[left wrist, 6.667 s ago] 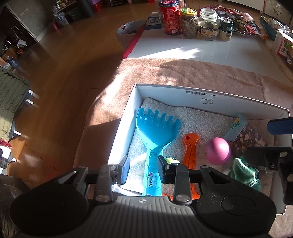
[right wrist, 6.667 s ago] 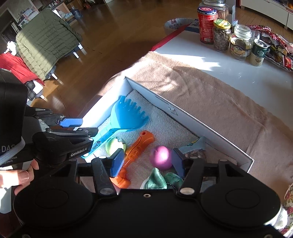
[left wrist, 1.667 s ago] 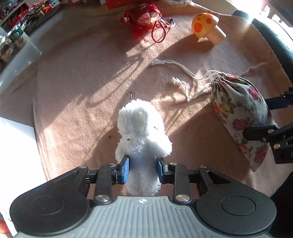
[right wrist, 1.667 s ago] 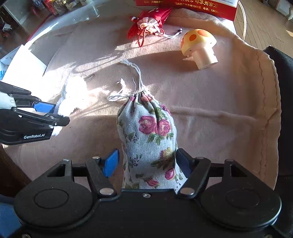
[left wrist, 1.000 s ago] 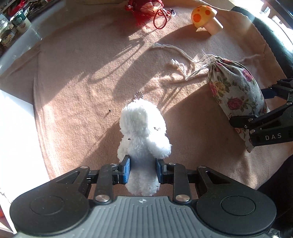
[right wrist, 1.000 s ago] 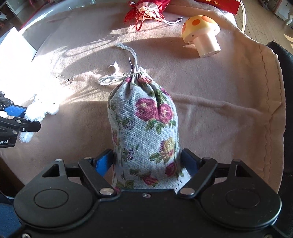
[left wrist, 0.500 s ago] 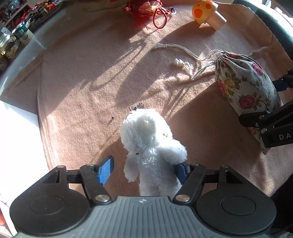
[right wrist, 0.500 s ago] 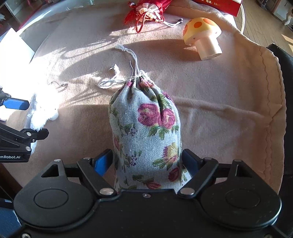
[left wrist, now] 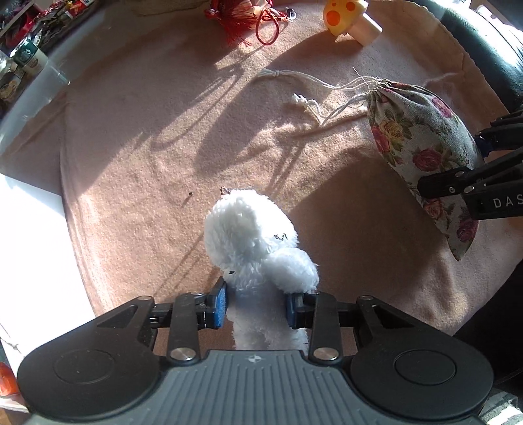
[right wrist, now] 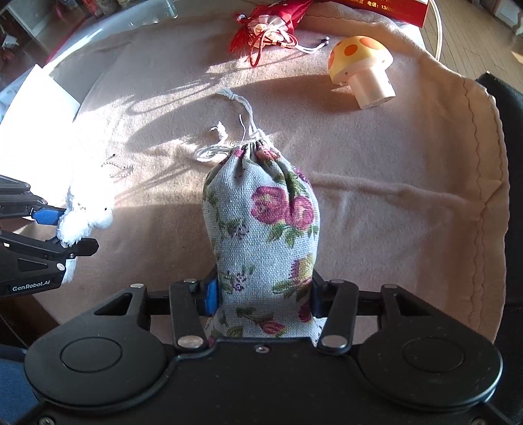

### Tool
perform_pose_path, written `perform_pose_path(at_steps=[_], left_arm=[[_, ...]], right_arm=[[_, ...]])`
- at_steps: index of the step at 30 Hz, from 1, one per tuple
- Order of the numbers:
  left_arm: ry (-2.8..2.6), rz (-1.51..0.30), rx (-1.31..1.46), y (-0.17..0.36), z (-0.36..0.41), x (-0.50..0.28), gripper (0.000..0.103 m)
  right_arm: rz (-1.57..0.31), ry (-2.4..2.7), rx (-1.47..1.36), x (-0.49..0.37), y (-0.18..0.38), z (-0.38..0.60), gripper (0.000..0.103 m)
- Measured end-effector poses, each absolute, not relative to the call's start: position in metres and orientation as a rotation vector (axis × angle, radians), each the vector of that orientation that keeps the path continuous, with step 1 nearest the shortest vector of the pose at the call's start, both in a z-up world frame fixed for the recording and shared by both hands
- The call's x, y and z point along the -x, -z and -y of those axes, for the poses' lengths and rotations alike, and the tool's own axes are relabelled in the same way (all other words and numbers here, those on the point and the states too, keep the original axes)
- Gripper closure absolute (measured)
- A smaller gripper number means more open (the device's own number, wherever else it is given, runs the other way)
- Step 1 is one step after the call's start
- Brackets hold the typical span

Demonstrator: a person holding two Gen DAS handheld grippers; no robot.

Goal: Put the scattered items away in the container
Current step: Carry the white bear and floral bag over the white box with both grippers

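Observation:
A white plush toy (left wrist: 251,235) lies on the pink blanket (left wrist: 147,147). My left gripper (left wrist: 256,304) points down over it, its jaws closing with both blue pads pressed into the toy's lower body. A floral drawstring pouch (right wrist: 261,222) lies to the right of the toy, its cords trailing away from me. My right gripper (right wrist: 263,294) is closing too, and its pads squeeze the pouch's lower half. The pouch (left wrist: 421,144) and the toy (right wrist: 86,212) each show at the edge of the other wrist view. The container is out of view.
A yellow mushroom toy (right wrist: 359,65) and a red tasselled pouch (right wrist: 268,26) lie on the far side of the blanket. A white surface (left wrist: 32,255) borders the blanket at the left. A black padded edge (left wrist: 490,49) runs along the right. Jars (left wrist: 29,59) stand far left.
The left jaws, shut on the plush toy a second ago, opened wide and have closed on it again. The right jaws have closed in from beside the pouch onto it.

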State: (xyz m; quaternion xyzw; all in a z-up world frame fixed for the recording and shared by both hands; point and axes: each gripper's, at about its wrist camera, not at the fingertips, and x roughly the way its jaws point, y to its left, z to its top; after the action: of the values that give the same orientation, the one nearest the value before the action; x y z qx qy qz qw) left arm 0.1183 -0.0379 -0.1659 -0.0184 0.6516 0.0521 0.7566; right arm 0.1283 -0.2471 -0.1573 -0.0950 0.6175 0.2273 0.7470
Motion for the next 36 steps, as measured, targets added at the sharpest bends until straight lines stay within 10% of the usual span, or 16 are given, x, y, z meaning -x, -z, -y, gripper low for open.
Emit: perform_pose_path(at_steps=[36], left_arm=[[-0.352, -1.331, 0.091, 0.055, -0.054, 0.033, 0.068]], right_arm=[[-1.198, -0.86, 0.342, -0.049, 0.053, 0.103, 0.053]])
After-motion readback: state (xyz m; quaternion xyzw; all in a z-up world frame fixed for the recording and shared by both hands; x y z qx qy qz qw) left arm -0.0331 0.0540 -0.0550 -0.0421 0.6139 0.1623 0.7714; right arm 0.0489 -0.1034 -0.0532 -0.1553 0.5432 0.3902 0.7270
